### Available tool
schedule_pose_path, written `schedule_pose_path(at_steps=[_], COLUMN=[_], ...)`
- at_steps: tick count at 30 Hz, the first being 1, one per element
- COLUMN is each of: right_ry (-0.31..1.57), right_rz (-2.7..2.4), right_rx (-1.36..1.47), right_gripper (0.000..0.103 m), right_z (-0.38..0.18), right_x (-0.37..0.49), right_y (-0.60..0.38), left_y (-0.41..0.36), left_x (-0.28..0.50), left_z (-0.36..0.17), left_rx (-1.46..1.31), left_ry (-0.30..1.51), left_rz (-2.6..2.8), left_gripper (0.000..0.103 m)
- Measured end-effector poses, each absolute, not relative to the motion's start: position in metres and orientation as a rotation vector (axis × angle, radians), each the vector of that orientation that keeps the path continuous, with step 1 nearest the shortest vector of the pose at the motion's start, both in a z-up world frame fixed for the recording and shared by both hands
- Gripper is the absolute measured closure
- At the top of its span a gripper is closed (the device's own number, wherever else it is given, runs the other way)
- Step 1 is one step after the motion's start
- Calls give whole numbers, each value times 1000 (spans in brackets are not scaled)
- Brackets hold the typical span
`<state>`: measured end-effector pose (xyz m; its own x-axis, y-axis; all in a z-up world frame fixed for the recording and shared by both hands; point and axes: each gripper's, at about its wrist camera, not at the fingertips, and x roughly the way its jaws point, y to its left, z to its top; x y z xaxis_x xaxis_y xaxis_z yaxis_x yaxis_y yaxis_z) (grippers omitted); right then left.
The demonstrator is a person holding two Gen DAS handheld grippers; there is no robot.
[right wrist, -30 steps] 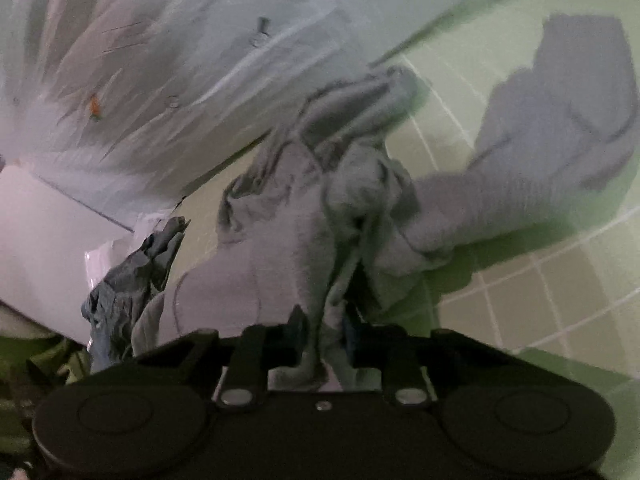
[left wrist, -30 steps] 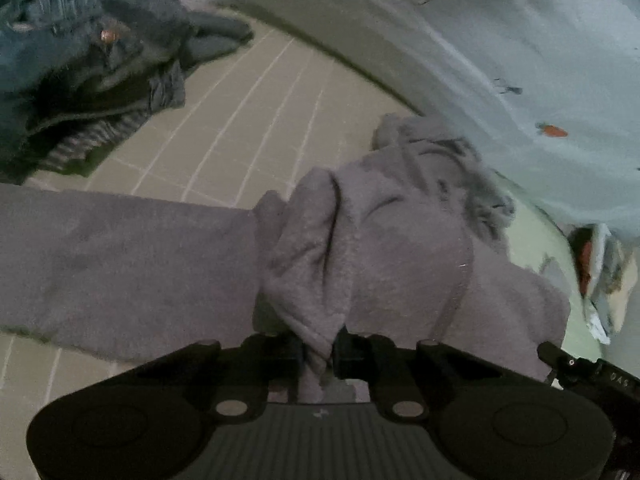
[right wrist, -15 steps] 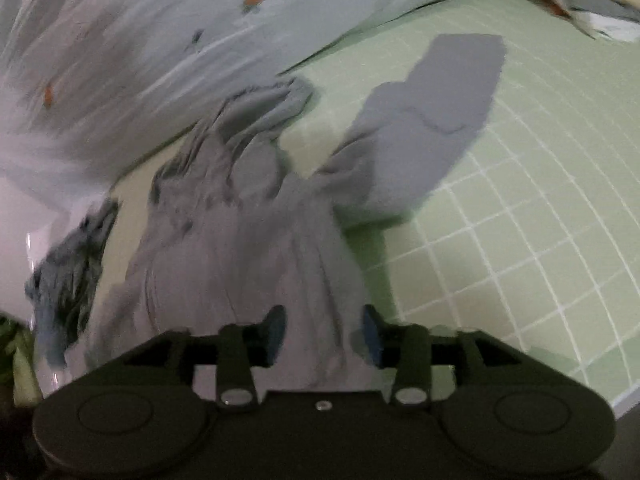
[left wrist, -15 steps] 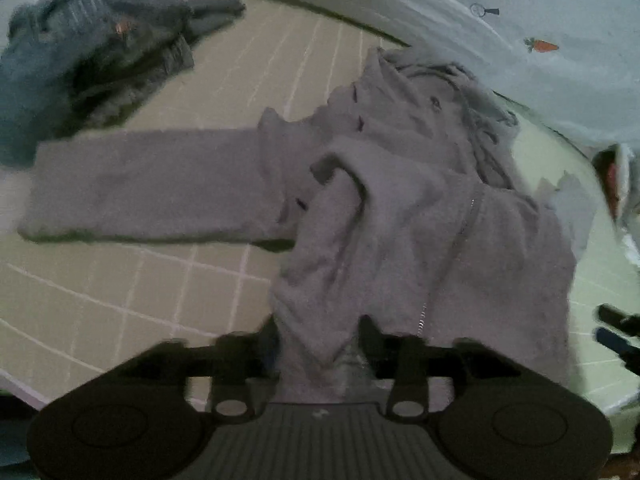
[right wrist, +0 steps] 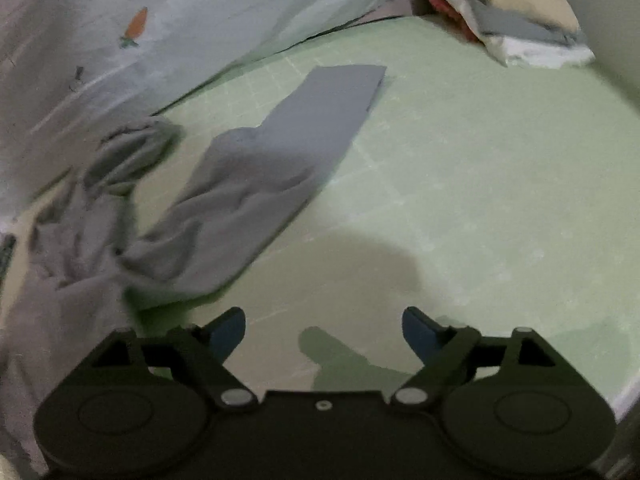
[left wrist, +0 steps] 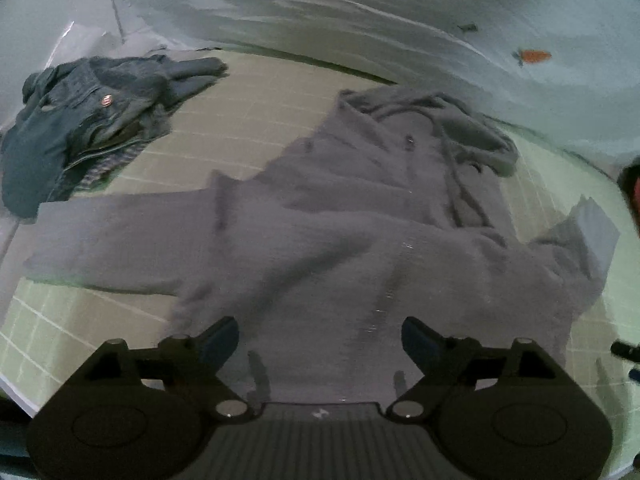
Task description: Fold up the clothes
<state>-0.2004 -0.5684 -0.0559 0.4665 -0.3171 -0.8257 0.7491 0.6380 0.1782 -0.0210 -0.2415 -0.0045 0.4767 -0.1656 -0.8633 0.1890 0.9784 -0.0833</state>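
Observation:
A grey zip hoodie [left wrist: 360, 240] lies spread on the green gridded mat [left wrist: 80, 320], hood toward the far wall, one sleeve stretched left. My left gripper [left wrist: 320, 334] hovers open over the hoodie's lower hem, nothing between its fingers. In the right wrist view the hoodie's other sleeve [right wrist: 280, 168] lies flat and angled up to the right, with the body bunched at the left edge. My right gripper [right wrist: 324, 326] is open above bare mat [right wrist: 480, 200], to the right of the hoodie.
A heap of dark blue jeans [left wrist: 80, 128] sits at the mat's far left. A pale sheet with carrot prints [left wrist: 440, 20] hangs along the back. Folded light items [right wrist: 520, 28] lie at the far right corner. The mat's white edge [right wrist: 624, 392] runs at the lower right.
Both grippers were shut on bunched hoodie fabric a second ago; both have let go and opened wide. The hoodie now lies spread flat, and the right gripper has swung to the right over bare mat.

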Motion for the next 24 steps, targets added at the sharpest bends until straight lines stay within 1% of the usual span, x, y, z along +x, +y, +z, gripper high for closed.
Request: schedule_pose_path(at_steps=[5,13,14,18,21,22,23,24], right_ry=[862,852,847,826,813,814,815,815], right_rz=[-679,-610,-604,-587,-563,-537,-510,-482], right_rx=[552,497,492,475,443,402,358,314], right_gripper=[16,16,16,16,16,20,32,40], right_z=[-62,-73,-75,-82,-87,-88,-88,-89], right_x=[-190,-148,-142,-118,-101,-96,-92,-88], right_y=[-635,-733,-741,-766,-781,-780,-778,-776], left_y=[-287,-343,-350,-363,-364,-364,-365,-365], left_x=[-30,-35,-35,-34,-31,-30,-29,-29], left_z=[-25,-62,-66,-74,-75,-75,-76,-76], left_rx=[21,34,35,19,-5,-13,-20,-24], left_ry=[1102,1182,1192,1219,1233,1237,1240,1242], left_rz=[-171,-55,-40,18,61,75,88,97], left_gripper=[13,12,8,0,0,0,0,0])
